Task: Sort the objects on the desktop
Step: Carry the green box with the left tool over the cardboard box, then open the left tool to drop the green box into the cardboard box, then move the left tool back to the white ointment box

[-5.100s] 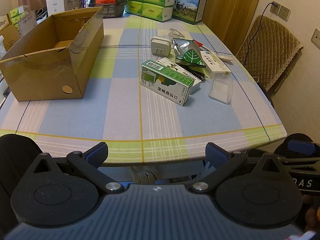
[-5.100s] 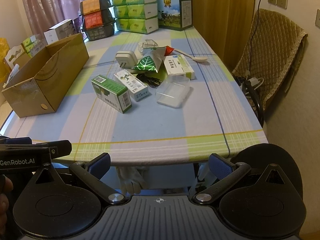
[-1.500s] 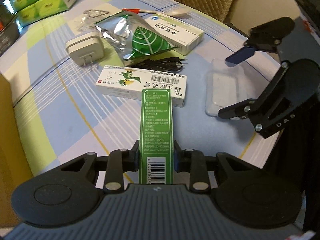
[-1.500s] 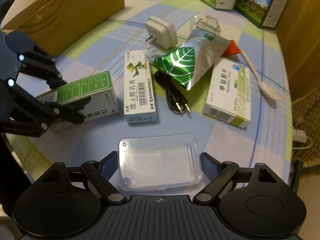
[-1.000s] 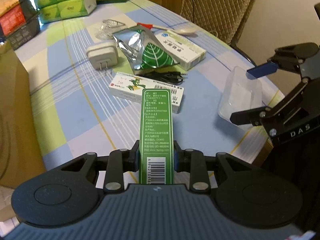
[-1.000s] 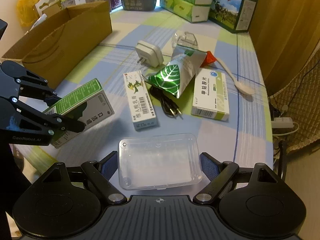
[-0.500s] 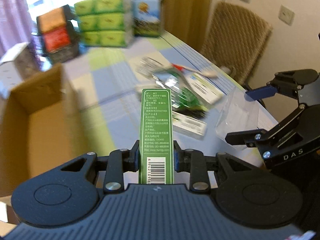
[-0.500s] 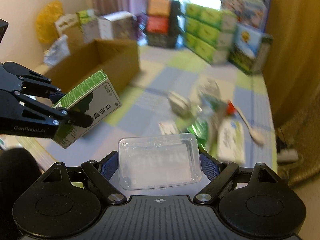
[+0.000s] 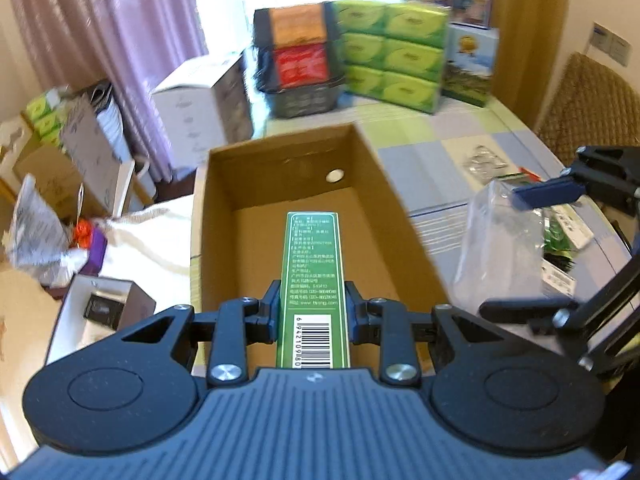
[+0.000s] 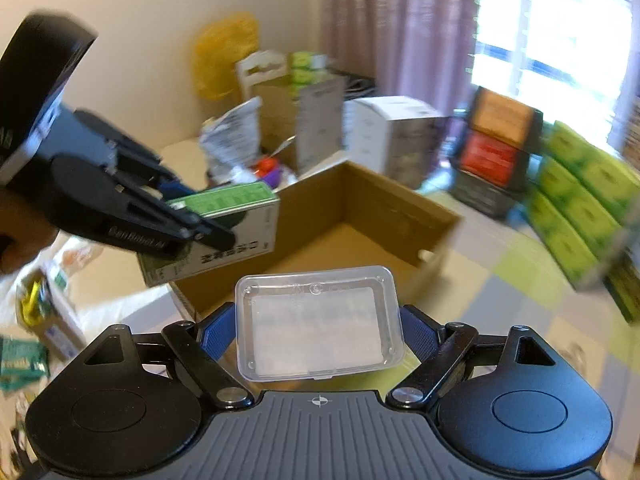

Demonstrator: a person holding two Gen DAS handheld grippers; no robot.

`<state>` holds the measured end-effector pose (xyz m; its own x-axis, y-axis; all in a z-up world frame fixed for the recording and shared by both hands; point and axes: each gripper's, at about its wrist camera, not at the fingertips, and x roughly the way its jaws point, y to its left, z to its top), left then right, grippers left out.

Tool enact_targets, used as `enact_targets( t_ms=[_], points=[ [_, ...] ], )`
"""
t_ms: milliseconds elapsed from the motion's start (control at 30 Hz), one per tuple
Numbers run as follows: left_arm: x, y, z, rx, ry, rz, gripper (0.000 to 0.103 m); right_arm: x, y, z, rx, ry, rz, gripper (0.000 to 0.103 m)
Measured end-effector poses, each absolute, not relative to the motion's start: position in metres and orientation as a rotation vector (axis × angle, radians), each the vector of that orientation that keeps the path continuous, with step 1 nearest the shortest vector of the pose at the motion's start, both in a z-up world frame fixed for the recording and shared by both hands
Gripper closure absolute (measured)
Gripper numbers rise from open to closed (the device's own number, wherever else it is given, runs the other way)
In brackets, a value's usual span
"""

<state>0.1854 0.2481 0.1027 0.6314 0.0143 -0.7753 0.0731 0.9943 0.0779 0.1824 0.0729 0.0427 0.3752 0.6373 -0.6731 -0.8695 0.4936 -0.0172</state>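
The cardboard box (image 9: pixel 304 216) is the landmark here; it stands open on the checked tablecloth (image 9: pixel 432 148), and its inside shows only bare brown floor and walls, with a round hole in the far wall.

The left gripper (image 9: pixel 312 304) is closed on the green medicine box (image 9: pixel 313 264) — both fingers press against its long sides, near the end with the barcode. The green medicine box is held in the air above the near part of the cardboard box, pointing along its length toward the far wall. In the right wrist view the same green medicine box (image 10: pixel 224 232) hangs over the left near corner of the cardboard box (image 10: pixel 360 216), above its rim and not touching it, with the left gripper (image 10: pixel 192 220) clamped around it.

The right gripper (image 10: pixel 318 332) grips the clear plastic case (image 10: pixel 318 324) — the blue pads (image 10: pixel 216 332) sit against its two short ends. The clear plastic case is held in front of the near wall of the cardboard box. In the left wrist view it (image 9: pixel 500 240) is to the right of the cardboard box, above the tablecloth, with the right gripper (image 9: pixel 532 248) around it.

Beyond the far wall of the cardboard box stand green tissue packs (image 9: pixel 392 56) and a dark stack with orange and red labels (image 9: pixel 298 52).
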Motion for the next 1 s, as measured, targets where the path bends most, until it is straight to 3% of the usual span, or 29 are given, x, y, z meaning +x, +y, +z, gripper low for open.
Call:
enact_targets(
  t_ms=[367, 500, 600, 933, 1000],
  points=[
    [0.209, 0.288, 0.052, -0.007, 0.917, -0.052, 0.078, 0.208, 0.128, -0.025, -0.494, 0.734, 1.037, 0.019],
    [0.211, 0.296, 0.043, -0.038, 0.898, -0.017, 0.074, 0.214, 0.127, -0.036, -0.493, 0.739, 1.043, 0.010],
    [0.205, 0.297, 0.046, -0.056, 0.881, -0.007, 0.074, 0.213, 0.119, -0.033, -0.449, 0.724, 1.027, 0.009],
    [0.164, 0.239, 0.088, -0.066, 0.764, -0.051, 0.054, 0.168, 0.010, 0.004, -0.300, 0.629, 0.842, 0.002],
    [0.155, 0.218, 0.093, -0.066, 0.754, -0.085, 0.045, 0.158, -0.023, 0.003, -0.255, 0.658, 0.778, 0.002]
  ],
)
